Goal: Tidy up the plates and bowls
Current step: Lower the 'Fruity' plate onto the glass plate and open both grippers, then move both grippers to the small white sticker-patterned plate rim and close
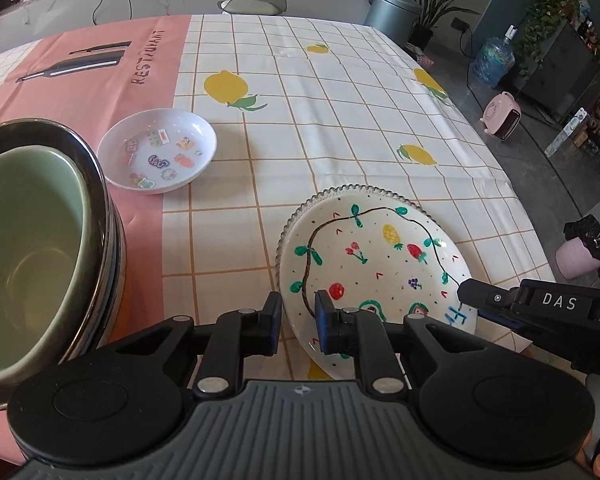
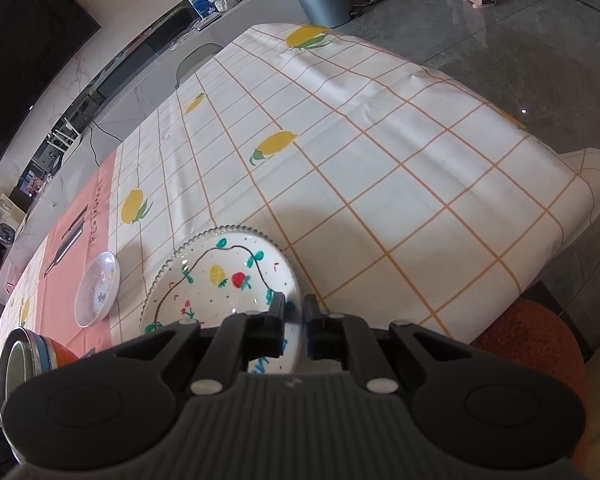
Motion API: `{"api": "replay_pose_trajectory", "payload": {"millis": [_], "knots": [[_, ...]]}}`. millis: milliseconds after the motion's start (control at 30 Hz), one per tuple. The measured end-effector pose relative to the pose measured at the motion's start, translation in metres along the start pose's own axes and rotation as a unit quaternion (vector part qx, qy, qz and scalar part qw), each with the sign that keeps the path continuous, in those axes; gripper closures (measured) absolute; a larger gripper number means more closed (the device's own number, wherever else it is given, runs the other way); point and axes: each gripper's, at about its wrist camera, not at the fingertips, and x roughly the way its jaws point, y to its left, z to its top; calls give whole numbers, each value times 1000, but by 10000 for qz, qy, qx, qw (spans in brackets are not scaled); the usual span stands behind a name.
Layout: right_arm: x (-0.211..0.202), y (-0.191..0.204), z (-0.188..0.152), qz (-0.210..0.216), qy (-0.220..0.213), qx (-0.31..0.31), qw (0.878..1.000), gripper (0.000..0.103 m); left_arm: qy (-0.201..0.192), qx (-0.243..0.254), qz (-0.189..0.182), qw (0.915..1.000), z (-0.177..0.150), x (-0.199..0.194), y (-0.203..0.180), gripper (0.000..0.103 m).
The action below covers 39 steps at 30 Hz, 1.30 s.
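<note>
A white plate painted with fruit (image 1: 372,248) (image 2: 220,276) lies on a clear glass plate with a beaded rim (image 1: 340,194) (image 2: 220,230), near the table's front right. My left gripper (image 1: 299,312) straddles the near-left rim, with one pad on the painted face and the other at the beaded edge. My right gripper (image 2: 294,312) is shut on the rim at the opposite side, and its tip (image 1: 470,292) also shows in the left wrist view. A green bowl nested in steel bowls (image 1: 28,240) (image 2: 20,360) stands at the left.
A small white dish with stickers (image 1: 160,150) (image 2: 98,288) sits on the pink strip of the checked tablecloth (image 1: 320,128). The table's right edge drops off close to the plates. On the floor beyond it are an orange stool (image 2: 532,344) and a pink bin (image 1: 578,258).
</note>
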Motion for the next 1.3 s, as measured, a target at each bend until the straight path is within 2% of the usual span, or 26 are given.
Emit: {"api": "replay_pose_trajectory", "payload": {"millis": [200, 467, 567, 633, 700, 767, 867, 933, 1000, 1167, 1300], "knots": [[4, 12, 5, -173, -134, -326, 9992, 95, -24, -76, -46, 10000, 1, -2, 2, 84], [11, 13, 9, -179, -186, -397, 9989, 95, -82, -99, -99, 9999, 4, -5, 2, 84], [9, 14, 9, -174, -194, -420, 9988, 91, -100, -107, -123, 9998, 5, -6, 2, 84], [5, 15, 10, -210, -254, -468, 9984, 85, -167, 9, -51, 9998, 4, -9, -1, 84], [-1, 16, 11, -221, -358, -496, 9979, 69, -203, 81, -72, 9997, 5, -13, -4, 81], [-8, 18, 13, -213, -434, -504, 9976, 68, -208, 120, -149, 9996, 6, -17, -7, 76], [-17, 21, 15, -148, -497, -488, 9975, 58, -262, 195, -288, 9991, 10, -27, -10, 68], [-22, 25, 17, -88, -507, -482, 9975, 55, -315, 217, -383, 9985, 14, -35, -10, 61], [-26, 30, 18, -14, -501, -473, 9976, 50, -389, 236, -446, 9980, 19, -44, -9, 57], [-28, 47, 18, 182, -385, -494, 9979, 41, -532, 457, -369, 9969, 34, -66, -1, 56], [-28, 67, 18, 332, -306, -608, 9971, 40, -686, 454, -296, 9962, 47, -82, 16, 56]]}}
